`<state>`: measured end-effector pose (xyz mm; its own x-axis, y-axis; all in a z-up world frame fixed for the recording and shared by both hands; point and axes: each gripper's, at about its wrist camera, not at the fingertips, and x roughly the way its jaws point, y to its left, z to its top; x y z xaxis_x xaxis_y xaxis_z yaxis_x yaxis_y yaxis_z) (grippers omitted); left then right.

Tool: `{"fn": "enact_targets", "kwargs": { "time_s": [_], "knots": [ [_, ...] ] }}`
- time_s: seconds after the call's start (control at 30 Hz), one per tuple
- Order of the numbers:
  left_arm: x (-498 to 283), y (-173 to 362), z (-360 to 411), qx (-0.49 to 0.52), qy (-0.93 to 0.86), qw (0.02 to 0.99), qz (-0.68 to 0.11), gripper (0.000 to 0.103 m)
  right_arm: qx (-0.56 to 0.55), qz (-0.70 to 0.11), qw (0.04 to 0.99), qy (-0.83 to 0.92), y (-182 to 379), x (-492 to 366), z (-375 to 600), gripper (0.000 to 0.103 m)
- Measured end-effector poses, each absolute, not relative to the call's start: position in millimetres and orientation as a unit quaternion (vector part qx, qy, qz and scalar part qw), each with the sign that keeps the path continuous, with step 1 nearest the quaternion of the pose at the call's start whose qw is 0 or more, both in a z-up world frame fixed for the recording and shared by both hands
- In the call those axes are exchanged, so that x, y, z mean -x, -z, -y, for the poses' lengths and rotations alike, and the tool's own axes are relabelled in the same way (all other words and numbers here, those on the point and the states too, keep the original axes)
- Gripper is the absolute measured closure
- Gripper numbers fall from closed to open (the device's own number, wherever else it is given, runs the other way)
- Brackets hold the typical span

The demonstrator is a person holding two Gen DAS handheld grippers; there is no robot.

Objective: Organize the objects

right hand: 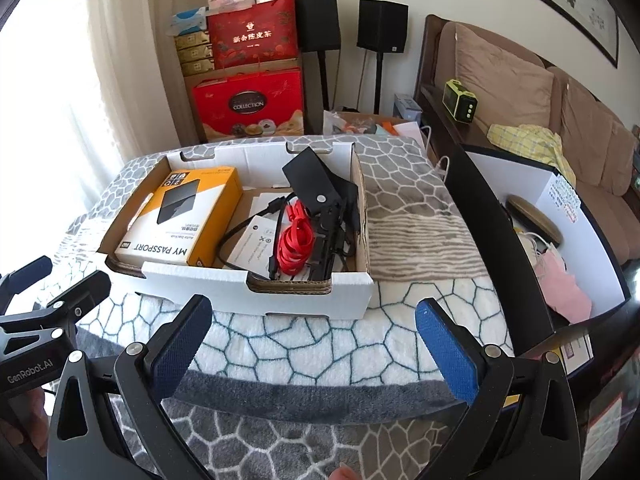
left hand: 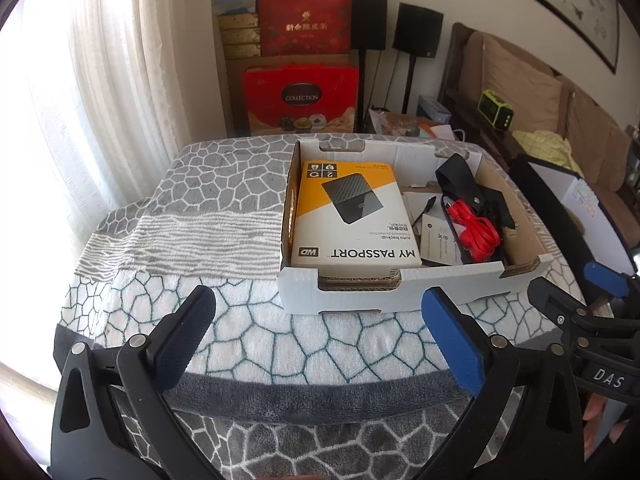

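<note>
At centre frame in both views sits a white cardboard tray point(left hand: 352, 292) on a stone-patterned blanket point(left hand: 224, 208); inside it, on the left, lies the orange "MY PASSPORT" box point(left hand: 352, 216), and on the right a red cable point(right hand: 294, 240) coils beside a black pouch point(right hand: 314, 182) and white leaflets point(right hand: 256, 240); along the lower edge, the left gripper point(left hand: 320, 332) and the right gripper point(right hand: 314, 334) hover spread wide, holding nothing, near the tray's front wall.
</note>
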<state>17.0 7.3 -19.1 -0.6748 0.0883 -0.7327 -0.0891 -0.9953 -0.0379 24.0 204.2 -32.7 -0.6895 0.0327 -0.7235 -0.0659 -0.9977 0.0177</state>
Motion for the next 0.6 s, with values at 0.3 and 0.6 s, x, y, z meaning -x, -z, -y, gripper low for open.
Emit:
{"fn": "enact_targets", "kwargs": {
  "time_s": [0.3, 0.6],
  "knots": [
    [-18.2, 14.9, -3.5, 0.393, -0.919, 0.04, -0.002, 0.0, 0.379, -0.016, 0.04, -0.924, 27.3, -26.8, -203.6, 0.001],
    [-19.4, 11.8, -2.8, 0.391, -0.919, 0.044, 0.004, 0.0, 0.376, -0.016, 0.043, -0.925, 24.7, -28.1, -206.1, 0.001]
  ]
}}
